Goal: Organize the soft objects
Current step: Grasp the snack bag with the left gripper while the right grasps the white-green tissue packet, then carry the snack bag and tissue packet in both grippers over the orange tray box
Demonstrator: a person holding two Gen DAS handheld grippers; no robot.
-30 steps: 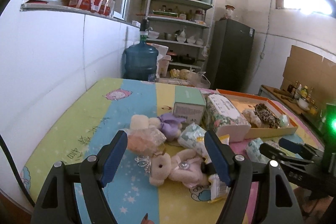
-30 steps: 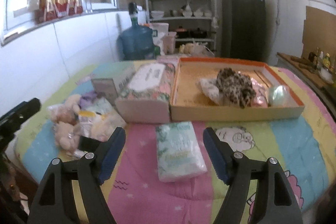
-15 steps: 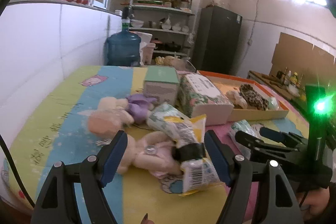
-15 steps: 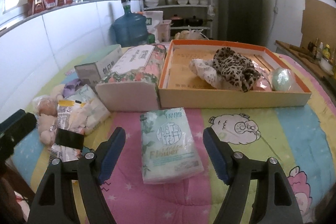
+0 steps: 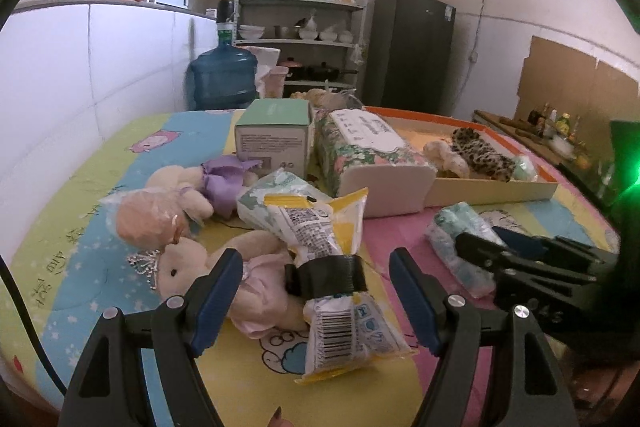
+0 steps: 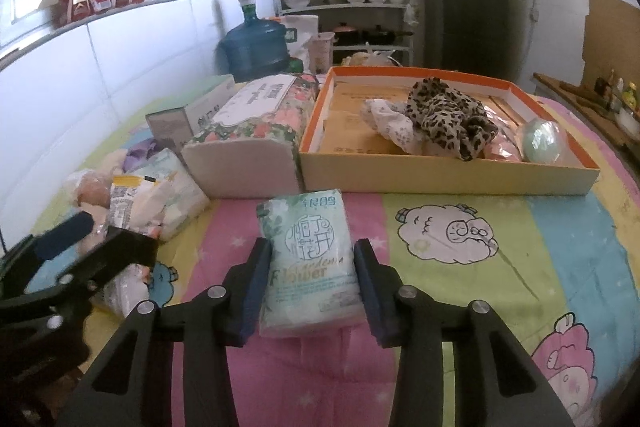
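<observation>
Pale green plastic wrap, crinkly and a bit shiny, is what the right gripper point(image 6: 312, 281) has been closed onto: the jaws have just been closing and the blue pads are now pressed against both long sides of the tissue pack point(image 6: 307, 259), which is lying flat on the pink stripe of the cartoon tablecloth point(image 6: 520, 267). The pack is soft and pillowy, so it's being squeezed across its narrow width, probably so it won't slip out when lifted. It hasn't been raised yet as far as can be told.

The orange-rimmed cardboard tray point(image 6: 448, 183) is sat just behind it, and a leopard-print cloth point(image 6: 444, 117), a pale crumpled fabric and a round greenish thing have already been dropped in there, so the pack is most likely meant for the same tray.

The left gripper point(image 5: 316, 291) is spread wide with nothing gripped. It's pointed at the messy pile on the yellow stripe, where a yellow-edged crinkly packet point(image 5: 328, 259) with a black band round its middle is flopped partly over a pink-dressed plush bunny point(image 5: 224, 279). A plush in a purple dress point(image 5: 208, 183) and a bagged pinkish toy point(image 5: 148, 219) are heaped just behind. A floral tissue box point(image 5: 360, 155) and a mint-topped carton point(image 5: 276, 135) are stood between pile and tray.
</observation>
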